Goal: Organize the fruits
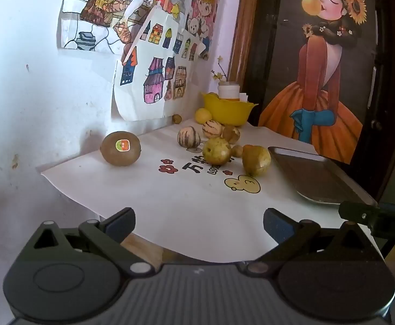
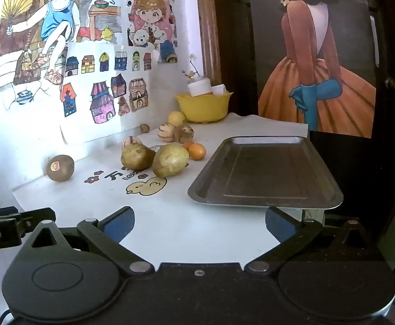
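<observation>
A brown kiwi (image 1: 120, 148) with a sticker lies alone at the left of the white paper; it also shows in the right wrist view (image 2: 60, 168). Two yellow-green pears (image 1: 217, 150) (image 1: 255, 160) lie mid-table, seen too in the right wrist view (image 2: 137, 157) (image 2: 170, 160). Striped melons (image 1: 188, 136) (image 1: 211, 129), a lemon (image 1: 203, 115) and small orange fruits (image 2: 197, 151) lie behind. A metal tray (image 2: 265, 173) sits empty at the right. My left gripper (image 1: 198, 223) and right gripper (image 2: 199, 223) are open and empty, at the near table edge.
A yellow bowl (image 2: 203, 107) holding white cups stands at the back by the wall. A small brown nut (image 2: 144, 127) lies by the wall. Drawings hang on the wall (image 1: 21, 94) at the left; a dark framed picture (image 1: 319, 81) stands behind the tray.
</observation>
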